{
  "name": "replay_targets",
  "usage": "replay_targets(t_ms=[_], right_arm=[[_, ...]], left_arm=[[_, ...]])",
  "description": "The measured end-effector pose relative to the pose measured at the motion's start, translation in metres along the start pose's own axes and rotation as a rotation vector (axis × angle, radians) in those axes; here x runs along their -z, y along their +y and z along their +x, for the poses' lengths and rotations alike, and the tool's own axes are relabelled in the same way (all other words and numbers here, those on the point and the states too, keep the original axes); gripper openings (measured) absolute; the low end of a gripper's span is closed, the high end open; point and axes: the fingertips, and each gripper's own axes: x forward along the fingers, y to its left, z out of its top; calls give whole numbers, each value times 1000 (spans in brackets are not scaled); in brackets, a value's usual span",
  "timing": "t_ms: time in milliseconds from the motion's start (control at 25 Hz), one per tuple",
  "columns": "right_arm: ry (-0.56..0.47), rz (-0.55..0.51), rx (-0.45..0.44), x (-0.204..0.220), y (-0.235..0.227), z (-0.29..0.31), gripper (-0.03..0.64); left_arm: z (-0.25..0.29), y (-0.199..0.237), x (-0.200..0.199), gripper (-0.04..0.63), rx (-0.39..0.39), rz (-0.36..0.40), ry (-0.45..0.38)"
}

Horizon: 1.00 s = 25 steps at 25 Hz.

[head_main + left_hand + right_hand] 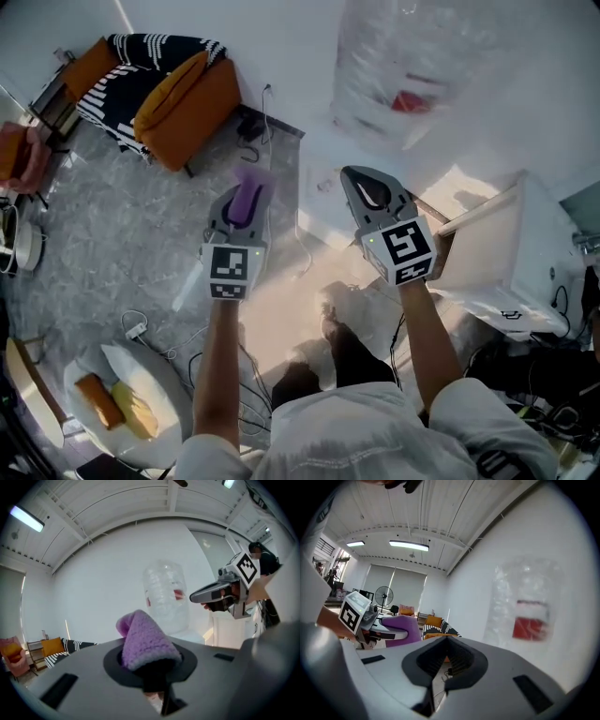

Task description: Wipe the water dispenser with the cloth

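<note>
Grey veined flooring and a plain white wall fill the background, with an orange upholstered armchair [187,112] under a black-and-white striped throw well off to the left. The task's thing, a white water dispenser topped by a clear plastic bottle with a red label [403,66], stands against the wall ahead and to the right of both tools. The left gripper [240,212] is clamped on a fuzzy purple cloth [146,641], which bunches up in a soft peak above its jaws. The right gripper [364,184] has its jaws closed together, with nothing between them. Both bare forearms reach forward from white sleeves, roughly parallel, with the tools side by side and near each other, pointing toward the wall. The cloth is not touching the dispenser, so this looks like the approach before any wiping has begun. The next move probably calls for swinging the left arm forward and to the right until the cloth presses flat on the bottle or the casing below, then stroking across it while the grip stays firm.
</note>
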Motion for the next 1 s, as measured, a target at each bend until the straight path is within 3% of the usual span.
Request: replay_targets(t_ms=[240, 520, 1000], right_arm=[[-4, -13, 1, -64, 12, -54, 14], [-76, -13, 43, -123, 28, -118, 14], [-134, -65, 35, -172, 83, -189, 15]], left_arm=[[-60, 0, -71, 64, -40, -2, -42], [-128, -13, -138, 64, -60, 30, -118], [-222, -41, -192, 64, -41, 60, -194]])
